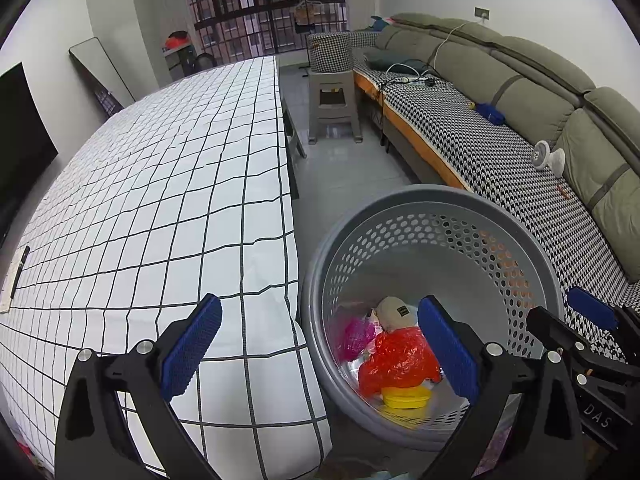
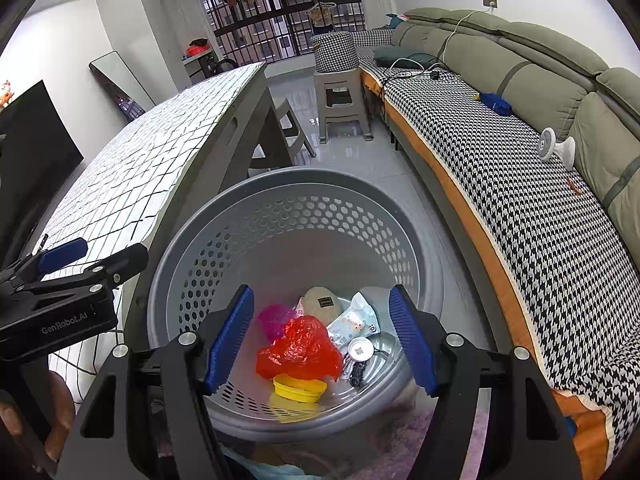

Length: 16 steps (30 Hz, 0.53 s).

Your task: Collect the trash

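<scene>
Jaws on your right gripper [image 2: 322,338] stand wide, nothing between the pads. Jaws on your left gripper [image 1: 320,346] stand wide too, also empty.

Right wrist view: directly beyond the right fingertips, at 12 o'clock and lower down, sits the collected trash on the floor of the grey basket [image 2: 280,196]: red plastic bag [image 2: 302,348] centred in the gap, yellow lid [image 2: 299,390] at its 6 o'clock, pink wrapper [image 2: 274,320] at 10, white round cap [image 2: 360,350] at 3.

Left wrist view: the basket lies at 2 o'clock of the left fingers; the checked tablecloth [image 1: 168,184] fills 10 to 12 and looks bare of trash.

Judgement: your right hand is the nearer to the basket, squarely over it; no loose trash shows in reach.
</scene>
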{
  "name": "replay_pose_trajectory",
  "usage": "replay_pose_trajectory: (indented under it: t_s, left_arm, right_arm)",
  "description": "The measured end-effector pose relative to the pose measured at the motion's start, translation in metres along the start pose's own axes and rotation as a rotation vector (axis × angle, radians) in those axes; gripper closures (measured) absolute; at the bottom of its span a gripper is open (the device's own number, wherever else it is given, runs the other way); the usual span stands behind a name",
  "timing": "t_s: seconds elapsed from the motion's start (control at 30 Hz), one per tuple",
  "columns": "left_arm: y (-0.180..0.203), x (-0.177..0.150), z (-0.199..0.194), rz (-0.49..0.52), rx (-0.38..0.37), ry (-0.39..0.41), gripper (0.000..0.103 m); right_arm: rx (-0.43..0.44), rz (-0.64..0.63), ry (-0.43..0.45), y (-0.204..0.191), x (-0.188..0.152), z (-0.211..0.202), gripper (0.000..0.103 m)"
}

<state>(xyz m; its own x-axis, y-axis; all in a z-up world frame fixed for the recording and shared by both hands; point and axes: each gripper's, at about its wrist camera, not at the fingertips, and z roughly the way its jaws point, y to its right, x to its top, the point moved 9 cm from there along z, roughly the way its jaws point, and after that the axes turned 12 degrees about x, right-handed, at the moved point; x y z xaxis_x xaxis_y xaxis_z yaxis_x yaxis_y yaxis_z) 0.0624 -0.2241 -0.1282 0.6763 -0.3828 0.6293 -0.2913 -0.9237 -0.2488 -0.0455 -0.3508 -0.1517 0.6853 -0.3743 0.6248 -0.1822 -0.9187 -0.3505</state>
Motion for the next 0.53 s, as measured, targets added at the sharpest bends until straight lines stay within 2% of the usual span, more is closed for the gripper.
replay_pose_trajectory:
  t_s: [0.53]
  left_arm:
    - [-0.0021, 0.0014, 0.0002, -0.002, 0.003, -0.002, 0.006]
  right_arm:
    - [0.0, -0.001, 0.001, -0.0007, 0.0002, 0.0002, 0.036]
